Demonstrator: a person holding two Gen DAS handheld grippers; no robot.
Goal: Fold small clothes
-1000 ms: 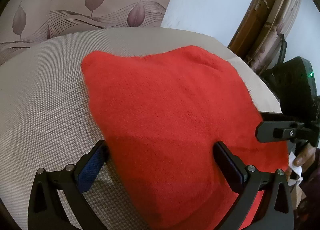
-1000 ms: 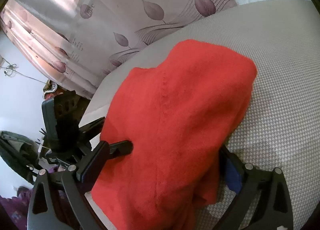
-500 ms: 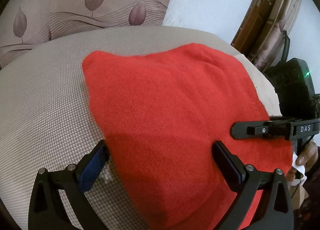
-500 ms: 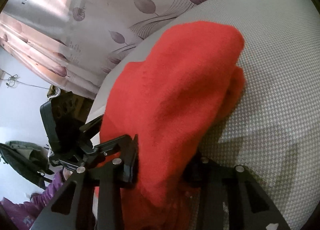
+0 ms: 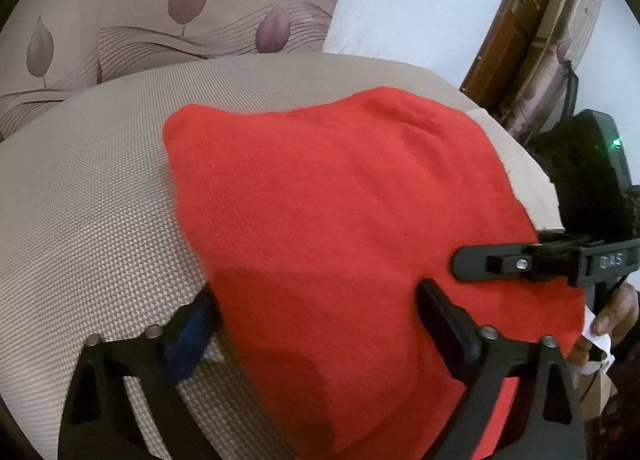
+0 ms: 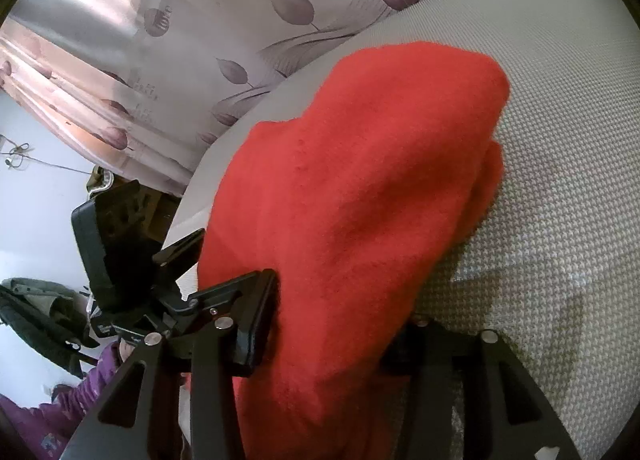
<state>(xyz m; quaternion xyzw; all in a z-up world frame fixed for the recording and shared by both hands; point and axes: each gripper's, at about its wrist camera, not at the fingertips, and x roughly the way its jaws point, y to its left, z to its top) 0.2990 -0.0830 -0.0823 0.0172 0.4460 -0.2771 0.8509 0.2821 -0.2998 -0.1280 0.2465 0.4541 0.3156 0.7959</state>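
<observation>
Landmark: the red knitted garment [image 5: 344, 228], lying on the beige woven cushioned surface [image 5: 88, 196].

Left gripper [image 5: 316, 324]: jaws spread wide, holding nothing. Its left, blue-padded finger [image 5: 192, 336] sits at the garment's left edge on the bare surface; the other finger rests on top of the cloth. The garment extends straight ahead from this gripper, its long axis running away towards the leaf-patterned curtain [image 5: 180, 16] beyond its far edge.

Right gripper [image 6: 332, 324]: jaws drawn close onto a bunched fold at the garment's near right edge, the cloth [image 6: 360, 188] filling the gap between the fingers. From here the garment rises as a hump and runs forward and rightward. In the left view, this gripper's finger overlies the garment's right margin.

Judgement: the right gripper is the engaged one; the fold appears set to carry the held right edge across towards the left edge, transverse to the long axis. The left gripper is placed to pin or receive it. Risk: thick knit slipping from the pinch.
</observation>
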